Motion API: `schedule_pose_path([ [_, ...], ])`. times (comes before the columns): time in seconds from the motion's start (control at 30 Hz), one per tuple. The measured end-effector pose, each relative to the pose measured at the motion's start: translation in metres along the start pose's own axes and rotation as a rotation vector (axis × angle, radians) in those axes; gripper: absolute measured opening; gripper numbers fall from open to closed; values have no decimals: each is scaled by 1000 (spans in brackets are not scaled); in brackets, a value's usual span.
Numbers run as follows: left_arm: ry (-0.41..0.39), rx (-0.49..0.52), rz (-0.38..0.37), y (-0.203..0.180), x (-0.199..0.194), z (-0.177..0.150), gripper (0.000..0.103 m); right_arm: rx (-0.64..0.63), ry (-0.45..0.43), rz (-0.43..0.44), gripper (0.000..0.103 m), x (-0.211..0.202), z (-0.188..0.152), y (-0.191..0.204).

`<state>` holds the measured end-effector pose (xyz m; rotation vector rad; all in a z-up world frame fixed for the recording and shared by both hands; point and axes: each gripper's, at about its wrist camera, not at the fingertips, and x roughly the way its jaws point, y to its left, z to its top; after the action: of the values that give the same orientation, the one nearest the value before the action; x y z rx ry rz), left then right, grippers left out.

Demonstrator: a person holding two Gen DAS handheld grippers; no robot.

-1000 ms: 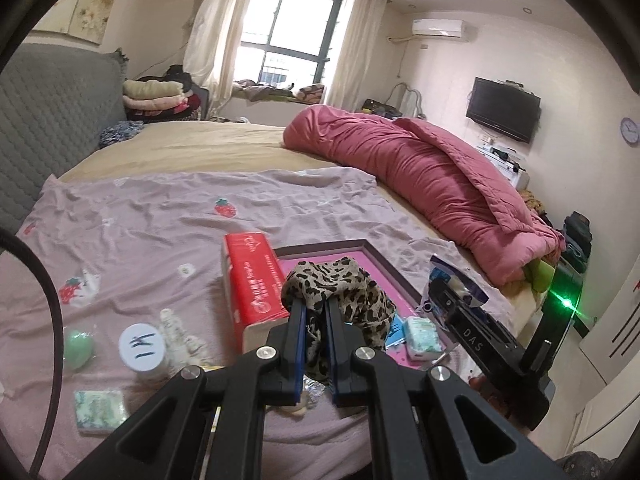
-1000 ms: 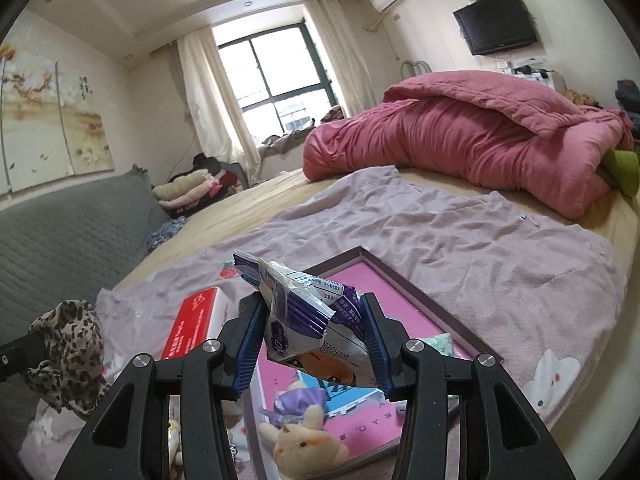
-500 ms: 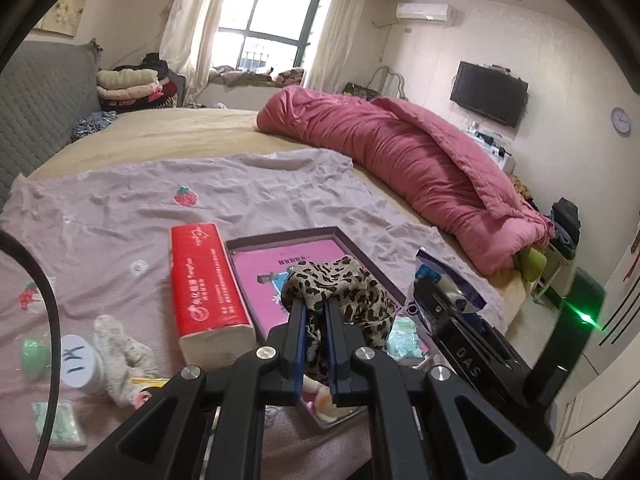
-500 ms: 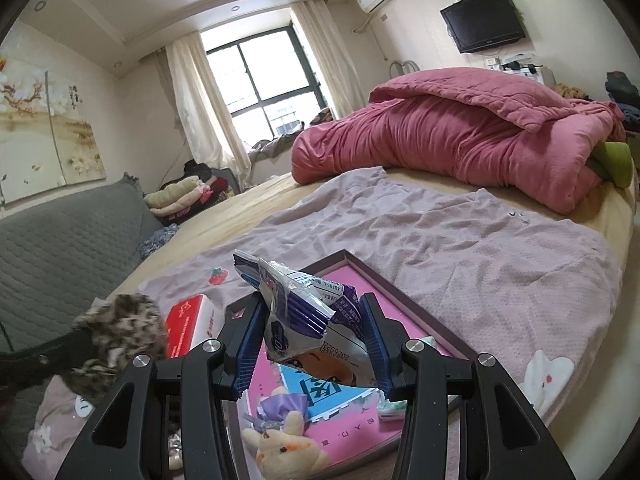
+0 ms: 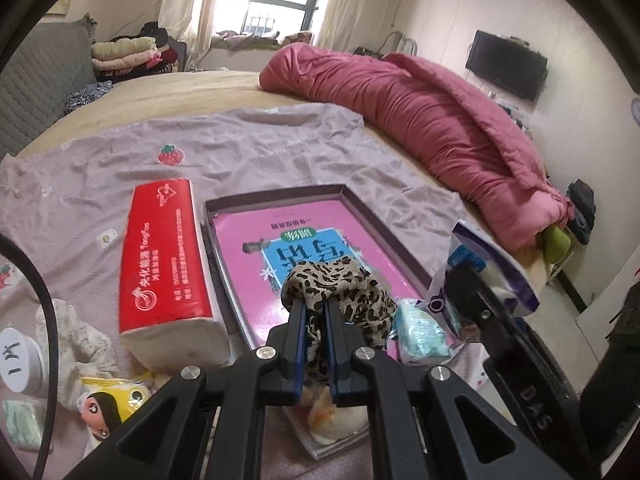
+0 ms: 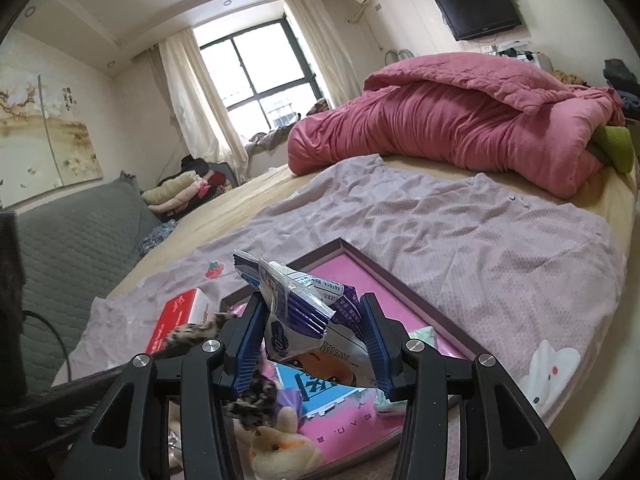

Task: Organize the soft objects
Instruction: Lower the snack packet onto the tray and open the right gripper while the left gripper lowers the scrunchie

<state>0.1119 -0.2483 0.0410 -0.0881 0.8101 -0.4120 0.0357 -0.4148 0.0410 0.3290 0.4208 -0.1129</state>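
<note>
My shallow dark-rimmed tray [image 5: 362,208] with its pink printed floor holds a pale green tissue packet [image 5: 420,330] and a cream plush toy [image 6: 282,446] — the plush half hidden behind my fingers. My left gripper [image 5: 316,314] pinches the leopard-print cloth [image 5: 340,288] over the tray; my right gripper [image 6: 314,328] clamps a crinkled purple-and-white packet [image 6: 308,320] above it.

- The scarf [image 5: 340,292] is tan with black leopard spots.
- The tissue pack [image 5: 164,256] is red.
- The tray [image 5: 276,196] has dark walls and a pink bottom.
- The quilt [image 5: 420,120] is pink.
</note>
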Motion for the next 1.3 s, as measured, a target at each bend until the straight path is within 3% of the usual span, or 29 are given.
schedule_pose_path([
  [0.3,45,17,36,4,27,-7,9,3,-18,42,49,2,1,1],
  [0.47,58,31,54,5,34,-11,9,56,15,86,49,16,1,-1],
  [0.87,90,38,55,5,42,-21,9,178,204,73,50,60,-20,-21],
  [1.3,107,48,48,2,45,-24,9,198,210,5,52,64,-22,-30],
])
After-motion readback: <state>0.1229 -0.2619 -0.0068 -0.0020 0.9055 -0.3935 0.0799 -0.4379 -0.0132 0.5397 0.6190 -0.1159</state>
